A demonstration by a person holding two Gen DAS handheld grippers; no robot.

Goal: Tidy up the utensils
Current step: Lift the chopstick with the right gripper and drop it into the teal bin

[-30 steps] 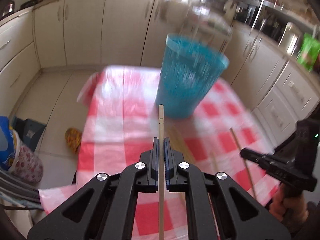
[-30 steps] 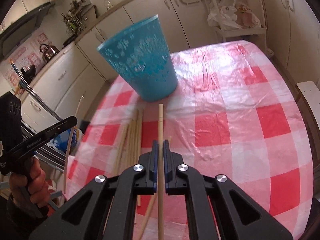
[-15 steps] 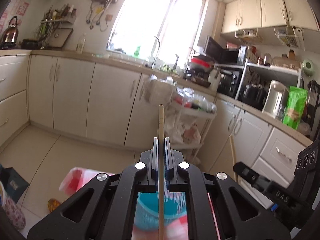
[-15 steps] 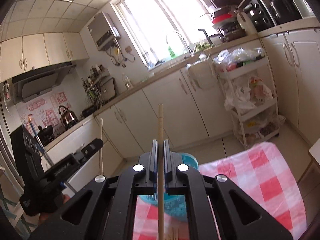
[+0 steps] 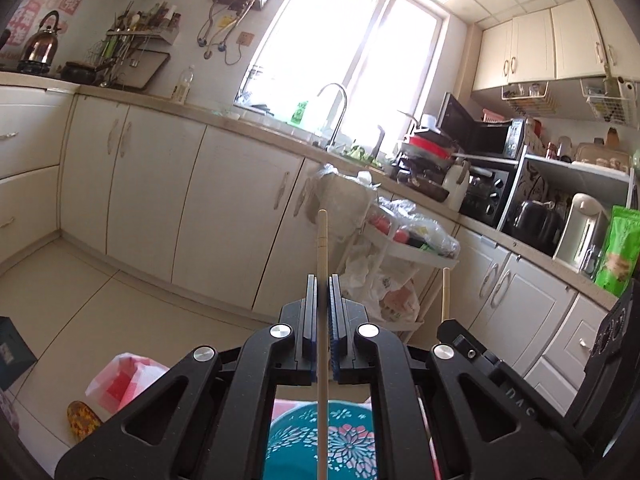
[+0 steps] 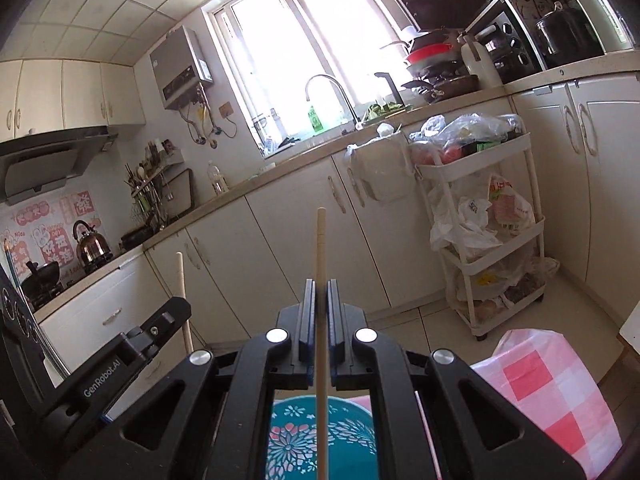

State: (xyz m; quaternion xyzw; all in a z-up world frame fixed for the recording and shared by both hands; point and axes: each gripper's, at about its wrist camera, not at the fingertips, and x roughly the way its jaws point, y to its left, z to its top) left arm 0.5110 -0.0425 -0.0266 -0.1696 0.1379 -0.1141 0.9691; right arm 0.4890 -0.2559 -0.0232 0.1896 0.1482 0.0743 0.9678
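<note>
My left gripper (image 5: 322,280) clenched on a chopstick (image 5: 322,248) | my right gripper (image 6: 321,284) clenched on another chopstick (image 6: 321,240) | both sticks jut forward above the teal bin (image 6: 352,436), on the checked cloth (image 6: 552,392).

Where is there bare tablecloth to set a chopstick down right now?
Only one patch shows: the red-checked tablecloth right of the teal basket in the right wrist view looks bare. The middle is crowded: both grippers, left and right, each shut on a chopstick, hang over the basket. The rest of the table is hidden.
</note>
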